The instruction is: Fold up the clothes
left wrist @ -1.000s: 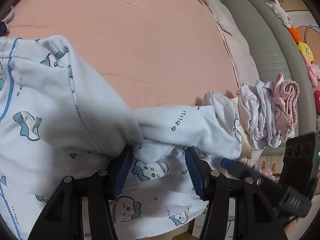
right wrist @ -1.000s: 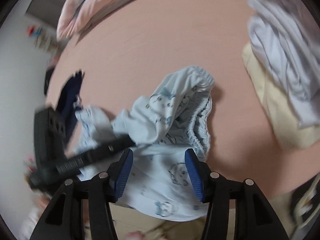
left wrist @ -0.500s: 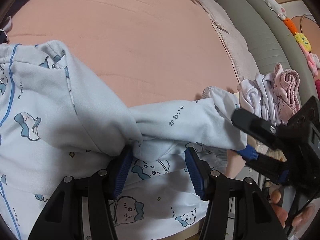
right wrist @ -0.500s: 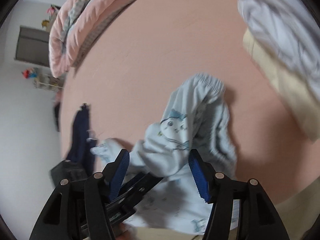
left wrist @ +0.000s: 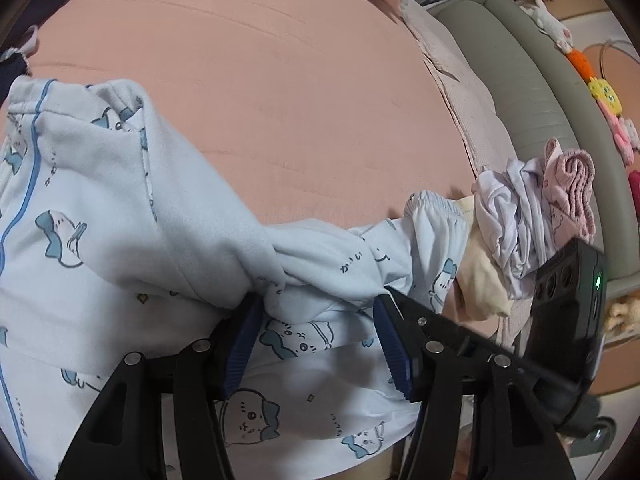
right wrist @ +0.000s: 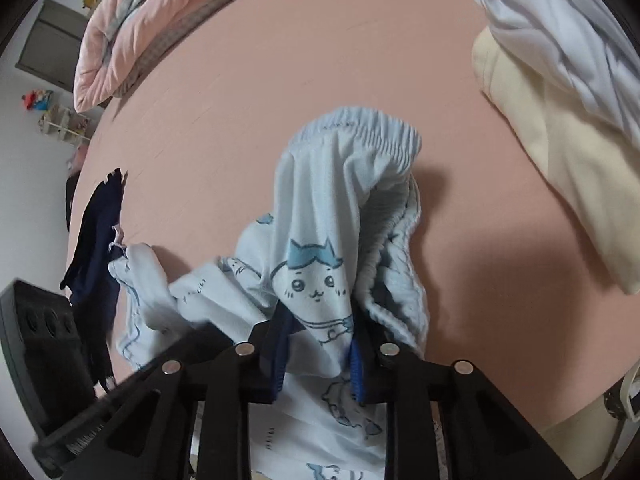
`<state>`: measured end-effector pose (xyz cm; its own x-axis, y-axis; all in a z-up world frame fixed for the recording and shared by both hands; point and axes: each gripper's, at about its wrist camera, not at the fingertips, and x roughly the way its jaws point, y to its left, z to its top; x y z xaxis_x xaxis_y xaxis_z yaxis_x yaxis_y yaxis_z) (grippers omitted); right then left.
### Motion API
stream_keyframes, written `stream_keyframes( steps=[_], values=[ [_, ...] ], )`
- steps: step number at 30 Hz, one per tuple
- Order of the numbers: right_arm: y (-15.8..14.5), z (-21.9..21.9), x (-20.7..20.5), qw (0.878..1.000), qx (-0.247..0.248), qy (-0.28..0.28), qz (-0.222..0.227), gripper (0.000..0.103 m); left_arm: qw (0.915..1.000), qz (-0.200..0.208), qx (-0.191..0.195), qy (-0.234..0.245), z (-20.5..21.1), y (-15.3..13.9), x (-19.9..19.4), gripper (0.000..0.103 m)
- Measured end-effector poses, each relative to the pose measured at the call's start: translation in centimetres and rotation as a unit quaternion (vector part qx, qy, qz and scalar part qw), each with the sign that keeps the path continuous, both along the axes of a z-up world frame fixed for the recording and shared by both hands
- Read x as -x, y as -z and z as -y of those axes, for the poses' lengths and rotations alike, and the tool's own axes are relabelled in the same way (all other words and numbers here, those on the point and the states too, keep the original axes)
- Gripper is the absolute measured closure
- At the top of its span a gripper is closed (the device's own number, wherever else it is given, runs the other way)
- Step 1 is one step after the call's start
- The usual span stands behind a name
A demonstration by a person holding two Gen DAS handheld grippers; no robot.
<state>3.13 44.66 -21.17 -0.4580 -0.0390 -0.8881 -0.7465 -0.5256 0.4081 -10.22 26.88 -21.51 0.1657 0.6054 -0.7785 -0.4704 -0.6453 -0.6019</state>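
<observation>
The light blue pyjama garment (right wrist: 320,240) is now pinched by the closing right gripper (right wrist: 318,356), which stood wider a moment before. Bunched cloth is still straddled by the half-open, widening left gripper (left wrist: 316,344), near the bed's (left wrist: 280,80) front edge.

So the pajama pants (right wrist: 320,264) lie bunched on the bed sheet (left wrist: 280,80) at its near edge, and everything else sits around them: the heap of other clothes (left wrist: 532,216) is on the sheet just to their right, touching or nearly touching the waistband end, and a dark garment (right wrist: 96,248) lies on the sheet right at their left end. Way behind the pants, at the far side of the sheet, there's a folded quilt (right wrist: 132,28). The padded headboard (left wrist: 520,72) runs along the right, behind the heap, with plush toys (left wrist: 600,92) lined up beyond it.
</observation>
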Motion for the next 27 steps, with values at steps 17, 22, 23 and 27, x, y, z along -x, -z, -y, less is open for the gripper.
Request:
stream_keyframes(
  steps=[17,22,23,27],
  values=[
    [-0.5,2.6,-1.9,0.99,-0.108,-0.089,-0.007,0.084,0.9873,0.142,-0.023,-0.067,0.3,0.3,3.4,0.04],
    [-0.5,3.6,-2.5,0.983,-0.14,-0.117,-0.004,0.084,0.985,0.153,0.013,-0.079,-0.5,0.7,3.9,0.046],
    [-0.6,3.8,-2.6,0.982,-0.147,-0.122,-0.002,0.084,0.9851,0.149,0.024,-0.083,-0.5,0.7,3.9,0.058],
    [-0.6,4.5,-2.7,0.978,-0.163,-0.132,0.002,0.084,0.9864,0.129,0.053,-0.087,-0.2,1.1,3.8,0.086]
  ],
)
